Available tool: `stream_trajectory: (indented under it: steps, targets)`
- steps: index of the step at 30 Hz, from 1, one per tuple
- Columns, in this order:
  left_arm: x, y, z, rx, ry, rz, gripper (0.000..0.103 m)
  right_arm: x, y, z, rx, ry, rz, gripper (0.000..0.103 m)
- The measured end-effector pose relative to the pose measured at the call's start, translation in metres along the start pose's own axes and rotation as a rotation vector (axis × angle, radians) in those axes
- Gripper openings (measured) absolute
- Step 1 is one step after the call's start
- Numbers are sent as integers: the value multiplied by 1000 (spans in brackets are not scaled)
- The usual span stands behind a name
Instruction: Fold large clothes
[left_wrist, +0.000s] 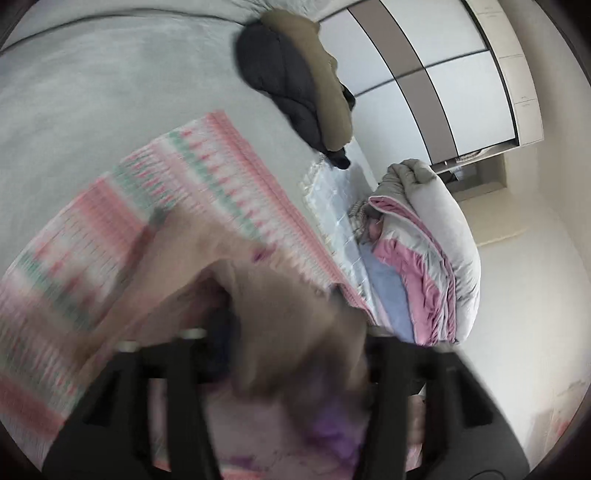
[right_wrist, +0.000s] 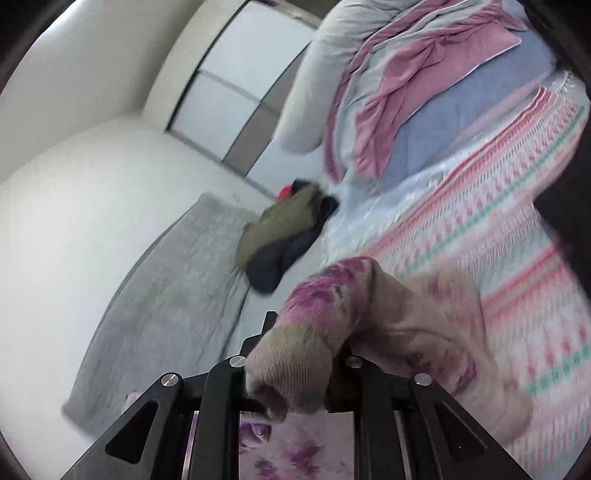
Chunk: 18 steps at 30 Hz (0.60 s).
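Note:
A beige garment with purple flower print (left_wrist: 280, 325) hangs bunched from my left gripper (left_wrist: 291, 373), which is shut on it; the view is blurred. The same beige floral garment (right_wrist: 369, 325) is clamped in my right gripper (right_wrist: 291, 391), its ribbed cuff wrapped over the jaws. The rest of it trails right over a pink, white and green patterned blanket (right_wrist: 498, 229), which also shows in the left wrist view (left_wrist: 92, 236). The fingertips of both grippers are hidden by cloth.
A dark navy and olive clothes pile (left_wrist: 295, 85) lies on the grey bed sheet (left_wrist: 110, 92); it also shows in the right wrist view (right_wrist: 284, 236). Folded grey, pink and blue bedding (left_wrist: 424, 251) is stacked by the bed edge. A wardrobe (left_wrist: 443, 74) stands behind.

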<state>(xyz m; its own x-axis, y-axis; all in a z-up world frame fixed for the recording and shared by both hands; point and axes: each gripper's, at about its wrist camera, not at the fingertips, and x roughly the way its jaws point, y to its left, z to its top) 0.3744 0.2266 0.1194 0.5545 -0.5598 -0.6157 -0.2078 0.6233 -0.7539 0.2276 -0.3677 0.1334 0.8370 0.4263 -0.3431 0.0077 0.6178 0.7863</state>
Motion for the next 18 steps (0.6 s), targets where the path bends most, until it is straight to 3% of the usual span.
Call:
stream_trajectory:
  steps: [1, 2, 3, 4, 5, 6, 8, 9, 11, 14, 18]
  targets:
    - [31, -3, 26, 20, 15, -7, 80, 33, -14, 24, 47, 11, -48, 26]
    - [51, 1, 41, 17, 20, 30, 80, 66, -33, 40, 115, 64, -86, 39]
    - [65, 12, 51, -37, 18, 107, 77, 93, -57, 49, 201, 132, -138, 50]
    - [74, 34, 55, -156, 5, 171, 75, 113, -86, 51, 329, 191, -243, 50]
    - [76, 47, 57, -219, 2, 161, 75, 117, -103, 49, 406, 203, -322, 53]
    - [79, 57, 58, -226, 11, 128, 75, 115, -111, 51, 423, 194, -342, 54]
    - [78, 57, 54, -88, -10, 123, 75, 105, -115, 59, 347, 161, -288, 65]
    - [78, 57, 47, 4, -18, 165, 75, 99, -115, 61, 293, 146, -291, 72]
    - [86, 60, 37, 119, 6, 217, 75, 92, -108, 63, 96, 121, -338, 74]
    - [109, 68, 23, 185, 102, 251, 75, 109, -98, 48, -183, 213, -418, 74]
    - [136, 63, 1, 320, 123, 324, 75, 136, -94, 6, -444, 330, -471, 73]
